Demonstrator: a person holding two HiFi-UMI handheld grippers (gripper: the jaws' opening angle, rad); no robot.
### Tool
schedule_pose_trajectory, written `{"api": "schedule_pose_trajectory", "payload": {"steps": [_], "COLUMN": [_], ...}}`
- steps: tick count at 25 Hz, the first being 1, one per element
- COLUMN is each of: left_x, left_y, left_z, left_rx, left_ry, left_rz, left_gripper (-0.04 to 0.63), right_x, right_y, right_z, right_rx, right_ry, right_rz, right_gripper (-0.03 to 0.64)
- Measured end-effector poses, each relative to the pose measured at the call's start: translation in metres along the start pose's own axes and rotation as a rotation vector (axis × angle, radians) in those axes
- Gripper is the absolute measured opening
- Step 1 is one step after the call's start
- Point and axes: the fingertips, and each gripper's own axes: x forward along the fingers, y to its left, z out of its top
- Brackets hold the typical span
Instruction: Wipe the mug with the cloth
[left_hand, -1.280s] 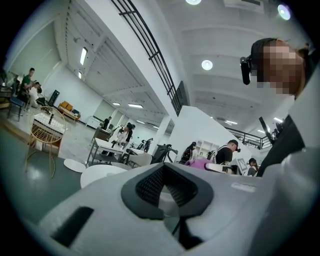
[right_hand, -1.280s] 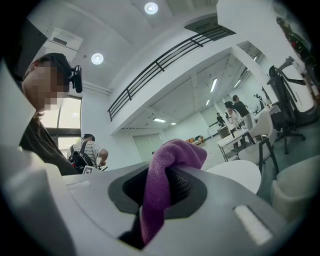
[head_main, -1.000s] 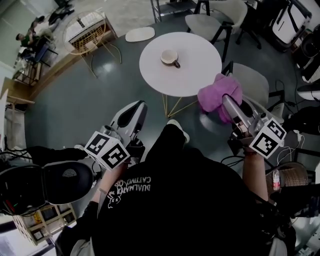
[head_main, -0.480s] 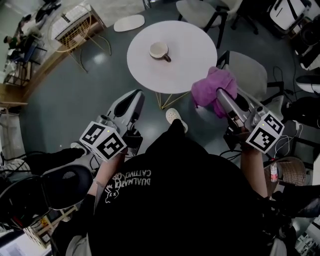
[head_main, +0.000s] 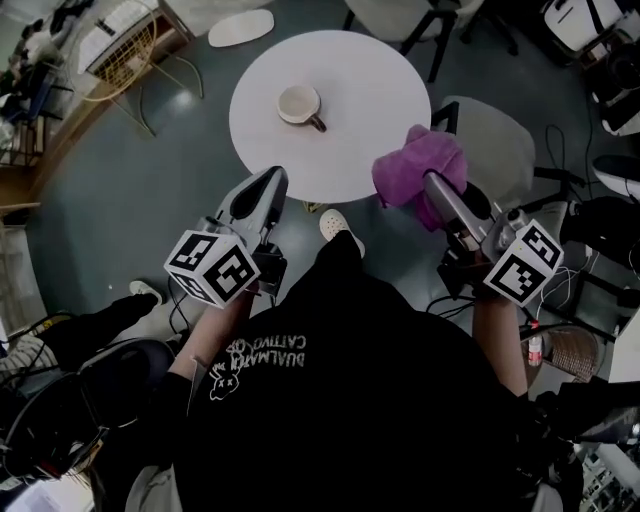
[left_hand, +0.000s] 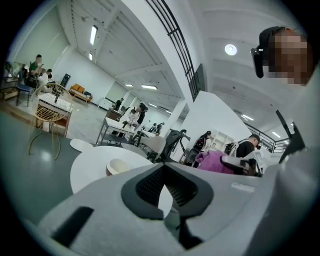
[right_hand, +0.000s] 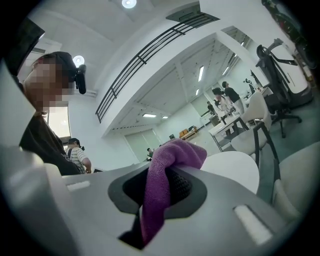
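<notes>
Two grippers at near rim of table (head_main: 372, 80); we see mug (head_main: 300, 104) on it, handle toward 4 o'clock. From left gripper (head_main: 271, 178) mug lies at 1 o'clock, near; from right gripper (head_main: 432, 186) at 10 o'clock, farther. Left jaws closed together, nothing between them. Right jaws clamped on purple cloth (head_main: 415, 165) (bunched over tips), apart from mug.

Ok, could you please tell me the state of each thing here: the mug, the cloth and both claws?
left claw: shut, empty.
right claw: shut on the cloth.
cloth: bunched, hanging from the right claw.
mug: upright on the white round table, nothing touching it.
</notes>
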Motion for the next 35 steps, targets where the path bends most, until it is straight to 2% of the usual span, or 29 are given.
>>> {"api": "schedule_pose_trajectory", "payload": {"steps": [4,7,11,13,17,22,26,27,33,35], "left_x": [0.044,0.079,0.123,0.142,0.168,0.186,0.194,0.195,0.195,0.194], "left_y": [0.027,0.049,0.083,0.098,0.120,0.141,0.155,0.156,0.153,0.152], "left_z": [-0.017,-0.034,-0.054,-0.066,-0.084,-0.101,-0.111,-0.112,-0.111,-0.111], "left_rx": [-0.016,-0.095,-0.189,-0.240,-0.335,-0.432,-0.455,-0.453,-0.454,-0.478], "left_ry": [0.067,0.123,0.188,0.223,0.266,0.311,0.348,0.351,0.363,0.372], "left_rz": [0.058,0.094,0.181,0.222,0.287,0.382,0.454,0.460,0.459,0.463], "left_gripper": [0.000,0.068,0.151,0.214,0.273,0.273,0.185,0.169,0.172,0.206], "right_x": [0.021,0.033,0.049,0.057,0.069,0.077,0.088,0.092,0.114,0.124], "right_y": [-0.036,-0.066,-0.101,-0.117,-0.137,-0.159,-0.173,-0.174,-0.177,-0.177], "right_z": [0.005,0.003,-0.003,-0.003,-0.004,-0.004,-0.005,-0.005,-0.013,-0.017], "right_rx": [0.027,0.069,0.123,0.147,0.179,0.213,0.241,0.240,0.215,0.193], "right_ry": [0.007,0.014,0.053,0.072,0.108,0.136,0.155,0.163,0.263,0.311], "right_rz": [-0.005,-0.022,-0.041,-0.048,-0.052,-0.061,-0.060,-0.056,-0.040,-0.032], "right_gripper": [0.057,0.057,0.057,0.057,0.057,0.057,0.057,0.057,0.057,0.057]}}
